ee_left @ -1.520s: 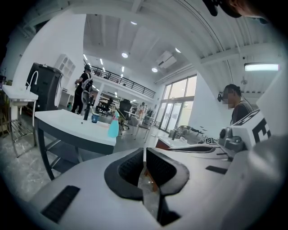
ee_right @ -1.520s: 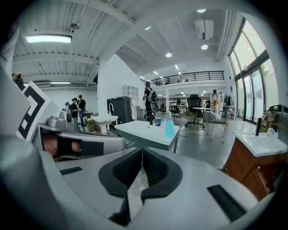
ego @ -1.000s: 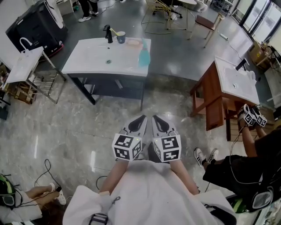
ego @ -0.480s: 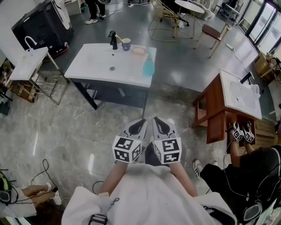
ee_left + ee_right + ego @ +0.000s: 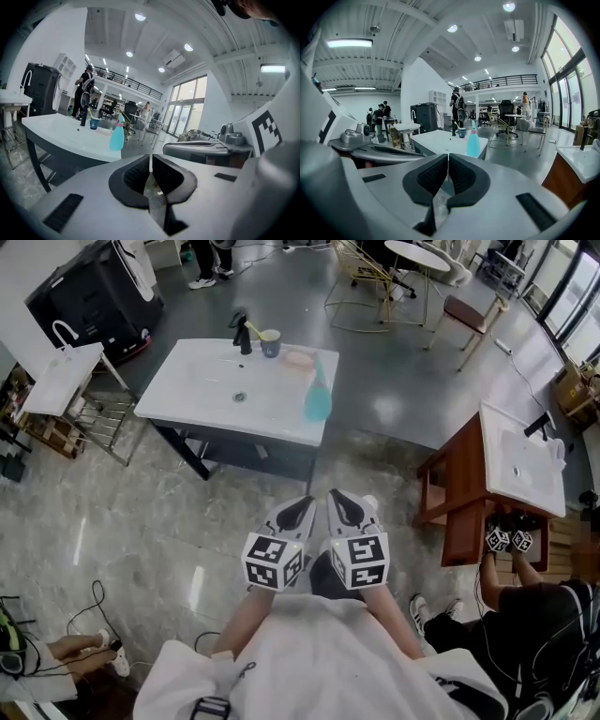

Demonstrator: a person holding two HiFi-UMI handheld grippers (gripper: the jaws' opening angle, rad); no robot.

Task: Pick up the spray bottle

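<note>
Washbasin [image 5: 202, 381] nearer than before, spray bottle [image 5: 317, 397] on it well ahead, left claw [image 5: 303, 502] and right claw [image 5: 337, 500] closed, empty.

Two tools: the left tool [image 5: 298, 509] and the right tool [image 5: 342, 507]. Three white-topped desks: the centre desk [image 5: 187, 381] at twelve o'clock, the left desk [image 5: 56, 381] at ten, the wooden desk [image 5: 539, 488] at three. On the centre desk: one blue spray bottle [image 5: 317, 399], one cup [image 5: 270, 341], one black tap [image 5: 244, 334], one pink object [image 5: 298, 359].
</note>
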